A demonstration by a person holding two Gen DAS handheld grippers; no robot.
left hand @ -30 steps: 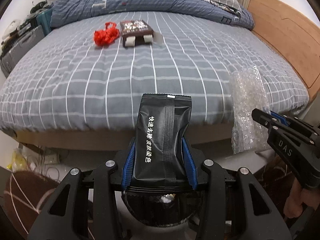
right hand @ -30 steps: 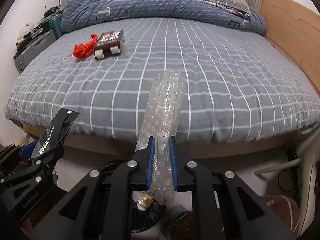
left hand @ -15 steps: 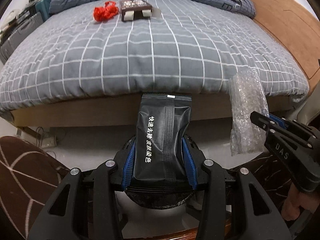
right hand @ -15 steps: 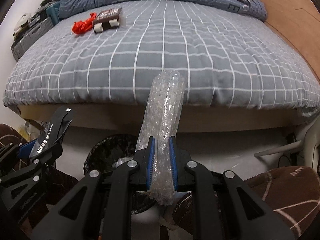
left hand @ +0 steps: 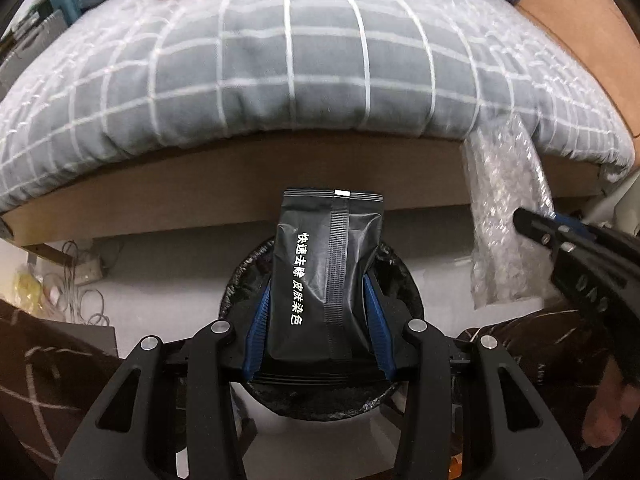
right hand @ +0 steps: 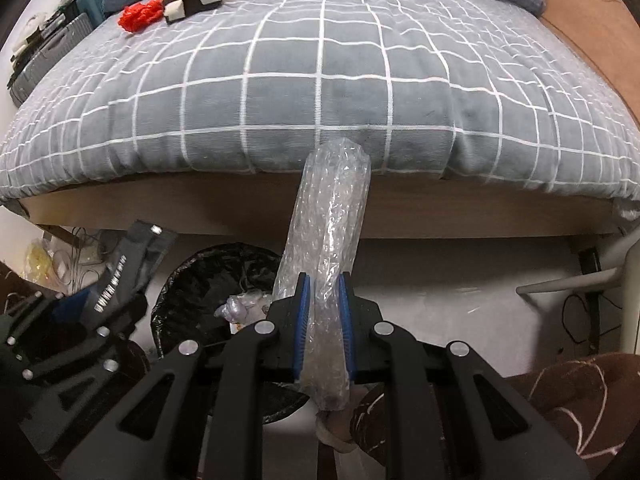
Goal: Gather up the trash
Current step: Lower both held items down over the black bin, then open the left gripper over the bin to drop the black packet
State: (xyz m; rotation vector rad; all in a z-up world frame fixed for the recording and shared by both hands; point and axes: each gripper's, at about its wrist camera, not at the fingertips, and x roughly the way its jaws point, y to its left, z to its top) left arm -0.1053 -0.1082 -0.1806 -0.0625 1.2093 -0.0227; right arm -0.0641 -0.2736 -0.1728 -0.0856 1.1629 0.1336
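Left gripper (left hand: pixel 318 316) is gripping a black pouch (left hand: pixel 326 276) upright between its blue pads, jaws clamped on the pouch's lower half. Pouch is hanging directly over the bin (left hand: pixel 240 280), whose black liner rim is showing on both sides of it.

Right gripper (right hand: pixel 323 312) is pinching a bubble wrap roll (right hand: pixel 332 216), jaws closed tight on its lower part; the roll is standing up and tilting slightly right. From the right wrist view, the bin (right hand: pixel 188 280) is sitting on the floor to the lower left of the roll, with some trash inside.

Bed (right hand: pixel 320 92) is filling the background. Red string (right hand: pixel 138 14) and a dark box (right hand: pixel 192 0) are lying together at its far left corner.
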